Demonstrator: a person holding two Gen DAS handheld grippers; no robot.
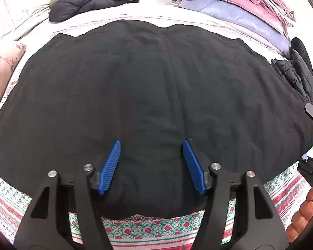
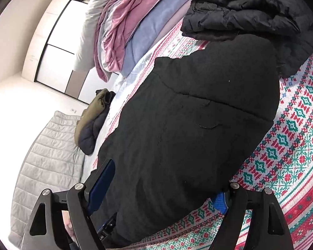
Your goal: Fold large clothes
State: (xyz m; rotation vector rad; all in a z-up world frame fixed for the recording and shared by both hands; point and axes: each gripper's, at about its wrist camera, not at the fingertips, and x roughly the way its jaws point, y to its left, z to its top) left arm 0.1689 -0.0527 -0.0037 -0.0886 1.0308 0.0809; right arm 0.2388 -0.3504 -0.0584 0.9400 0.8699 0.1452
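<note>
While the big black garment (image 1: 148, 87) lies spread flat on the patterned bedspread (image 1: 141, 229), both tools sit at its near edge. From the left wrist view, the cloth runs away from the left gripper (image 1: 152, 166), toward the far side of the bed, and it also spreads wide to both sides. The left gripper is over the middle of the near hem, with its blue pads (image 1: 110, 168) spread apart and black cloth bulging up between them. I cannot tell if the pads squeeze that cloth yet. The right gripper (image 2: 156, 200) is off to the side, at the edge of the same garment. Its fingers are wide, with a thick part of the cloth between them, and the blue pad (image 2: 219, 201) on one side peeks out from under the edge. It looks like they are around the cloth, not pinching hard. A folded black puffy jacket (image 2: 240, 6) lies beyond the garment, and a pile of pink and blue bedding (image 1: 235, 2) sits farther back. I think both hands need to grab the near hem and bring it up and away, over the long way of the cloth.
</note>
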